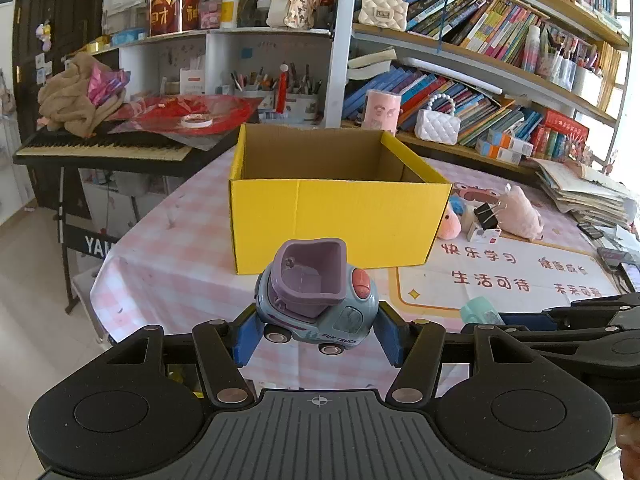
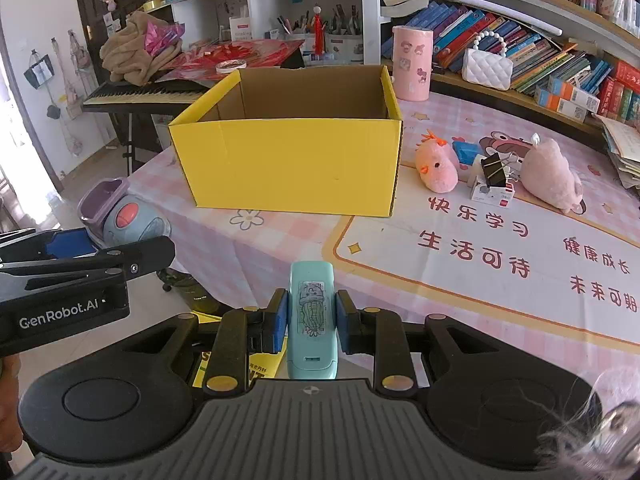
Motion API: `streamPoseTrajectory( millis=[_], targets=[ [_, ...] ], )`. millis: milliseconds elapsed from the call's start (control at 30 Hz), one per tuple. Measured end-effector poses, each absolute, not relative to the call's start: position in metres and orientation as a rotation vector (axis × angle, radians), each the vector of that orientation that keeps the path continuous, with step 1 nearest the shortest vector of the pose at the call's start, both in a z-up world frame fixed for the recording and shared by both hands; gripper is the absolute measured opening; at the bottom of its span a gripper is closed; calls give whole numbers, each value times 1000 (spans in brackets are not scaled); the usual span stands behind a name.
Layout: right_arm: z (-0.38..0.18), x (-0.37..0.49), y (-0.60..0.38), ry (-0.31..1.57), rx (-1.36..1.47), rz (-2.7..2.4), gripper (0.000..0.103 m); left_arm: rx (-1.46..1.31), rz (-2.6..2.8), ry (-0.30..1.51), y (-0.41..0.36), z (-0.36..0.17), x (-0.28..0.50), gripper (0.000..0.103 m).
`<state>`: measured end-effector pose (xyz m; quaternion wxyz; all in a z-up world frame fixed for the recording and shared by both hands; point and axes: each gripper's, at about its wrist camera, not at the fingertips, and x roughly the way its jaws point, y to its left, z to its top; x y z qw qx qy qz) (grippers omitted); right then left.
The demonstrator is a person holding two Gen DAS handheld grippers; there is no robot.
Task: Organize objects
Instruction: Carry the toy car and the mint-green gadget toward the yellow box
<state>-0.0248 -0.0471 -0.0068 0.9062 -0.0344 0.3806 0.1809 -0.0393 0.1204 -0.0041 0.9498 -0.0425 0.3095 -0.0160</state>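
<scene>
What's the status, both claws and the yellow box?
Left claw holds toy truck. Right claw holds teal stapler. Yellow box open ahead, path unobstructed.

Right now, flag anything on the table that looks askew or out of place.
Nothing is spilled or damaged. Only the loose pile right of the yellow box stands out: two pink plush toys lie on their sides, and a black binder clip is perched atop a small white box.
</scene>
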Motion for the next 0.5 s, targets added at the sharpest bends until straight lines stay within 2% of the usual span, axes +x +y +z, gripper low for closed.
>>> streamPoseTrajectory(
  millis=[500],
  targets=[
    [-2,-31,-38,782,-76,350,23,-96,-62,605,130,-1,-42,59]
  ],
)
